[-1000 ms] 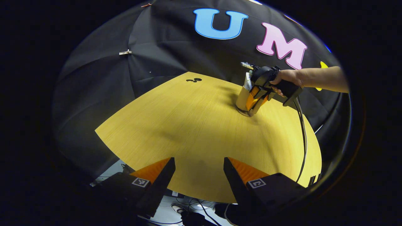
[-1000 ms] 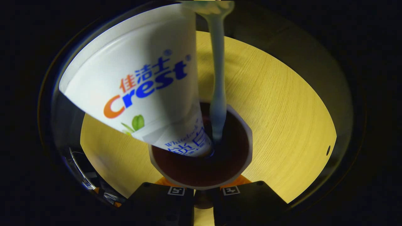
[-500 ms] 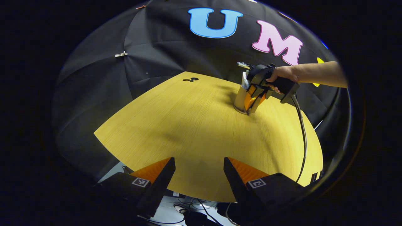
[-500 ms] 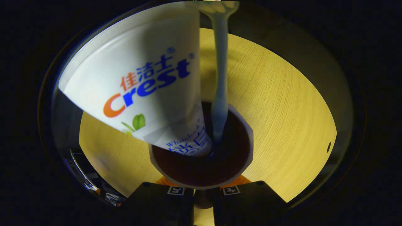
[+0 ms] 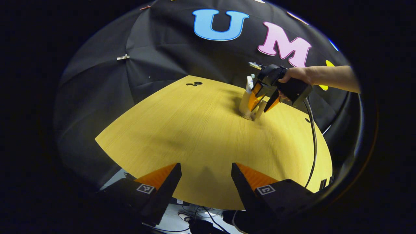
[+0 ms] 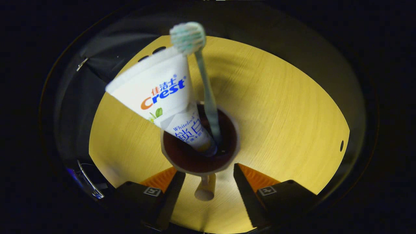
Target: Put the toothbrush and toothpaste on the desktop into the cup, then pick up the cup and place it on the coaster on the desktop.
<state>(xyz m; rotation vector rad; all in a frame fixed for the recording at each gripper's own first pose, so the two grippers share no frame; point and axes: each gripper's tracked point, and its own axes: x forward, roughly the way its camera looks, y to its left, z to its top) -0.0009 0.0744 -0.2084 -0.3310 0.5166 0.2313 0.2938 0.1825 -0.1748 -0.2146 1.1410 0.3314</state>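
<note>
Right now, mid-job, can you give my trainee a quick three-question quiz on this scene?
1. True or false: the right claw is shut on the cup.
2. Which items stand in the cup? A) toothbrush only B) toothpaste tube only C) both
3. Fill in: the left claw hovers open at the near edge of the wooden ____.

Key: 1. False: its fingers are spread, apart from the cup's handle. 2. C. 3. Desktop.
</note>
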